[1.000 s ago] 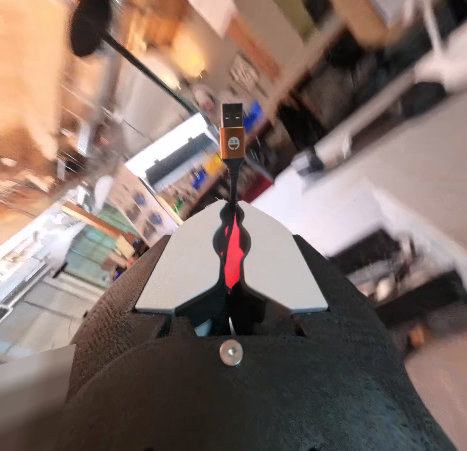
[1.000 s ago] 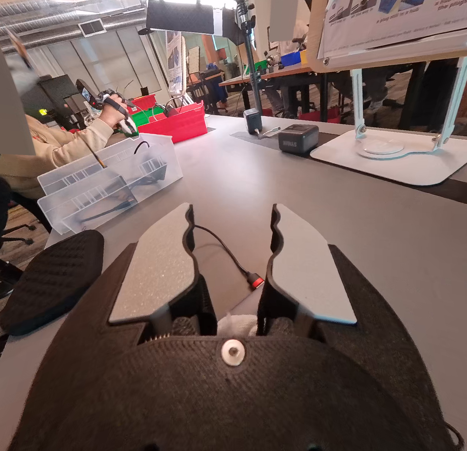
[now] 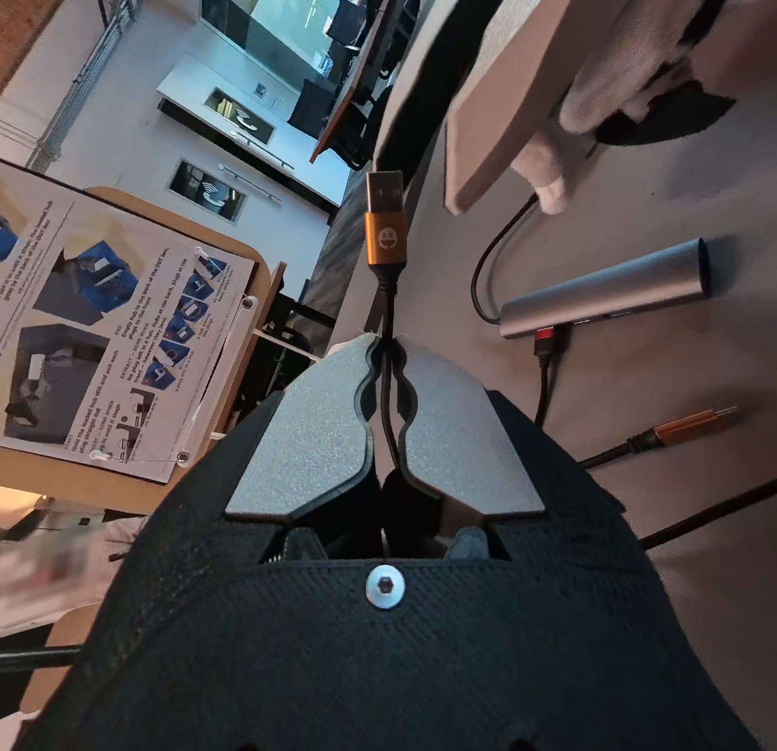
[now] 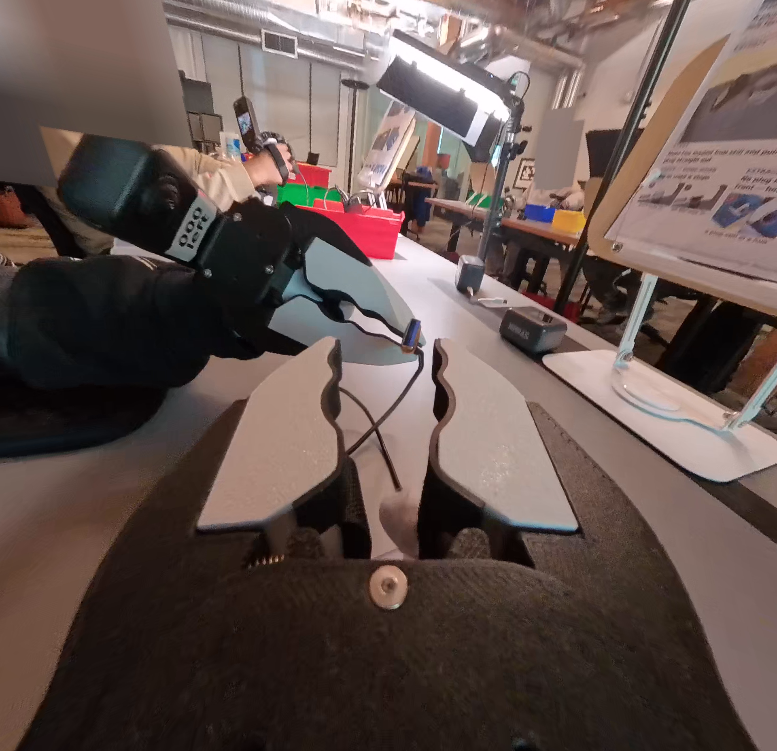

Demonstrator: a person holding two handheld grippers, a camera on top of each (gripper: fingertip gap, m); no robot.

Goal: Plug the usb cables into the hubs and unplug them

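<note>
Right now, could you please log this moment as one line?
left tongs: shut on orange USB plug's cable | right tongs: open | hub: red plug inserted

red bin, lamp, instruction board

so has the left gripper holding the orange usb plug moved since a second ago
Yes. The left gripper, shut on the orange usb plug, has swung in from the left, over the grey table, absent there before.

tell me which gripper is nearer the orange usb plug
Left. The left gripper is shut on the cable just behind the orange usb plug; the right gripper is open, just short of it.
</note>
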